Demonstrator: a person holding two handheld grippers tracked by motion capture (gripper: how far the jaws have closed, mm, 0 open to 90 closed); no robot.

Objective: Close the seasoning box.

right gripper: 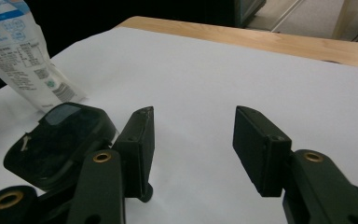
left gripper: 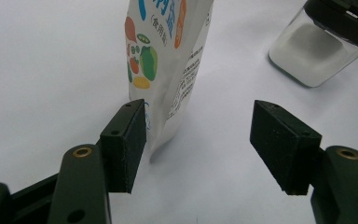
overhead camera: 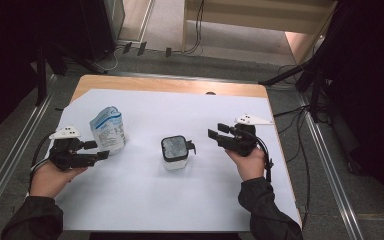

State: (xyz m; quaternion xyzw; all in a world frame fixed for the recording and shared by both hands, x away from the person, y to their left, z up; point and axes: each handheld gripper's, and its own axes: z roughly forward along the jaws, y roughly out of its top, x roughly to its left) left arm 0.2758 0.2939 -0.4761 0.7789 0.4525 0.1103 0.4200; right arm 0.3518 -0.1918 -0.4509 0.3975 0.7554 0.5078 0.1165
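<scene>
A white pouch [overhead camera: 108, 129] with blue print stands on the white sheet at the left. A clear box with a black lid [overhead camera: 174, 151] stands in the middle. My left gripper [overhead camera: 96, 150] lies just in front of the pouch, open. In the left gripper view the pouch [left gripper: 165, 56] rises just beyond the left pad [left gripper: 129, 140] of the left gripper [left gripper: 200, 135], and nothing is pressed between the pads. The clear box [left gripper: 317, 46] sits farther right. My right gripper [overhead camera: 216, 131] is right of the box, open and empty. In the right gripper view the black lid [right gripper: 60, 135] sits outside the right gripper [right gripper: 193, 140], by its left jaw.
The white sheet [overhead camera: 180, 200] covers most of a wooden table [overhead camera: 170, 86], whose bare strip runs along the far edge. Metal rails and cables lie on the floor on both sides. The pouch [right gripper: 18, 56] stands at the far left of the right gripper view.
</scene>
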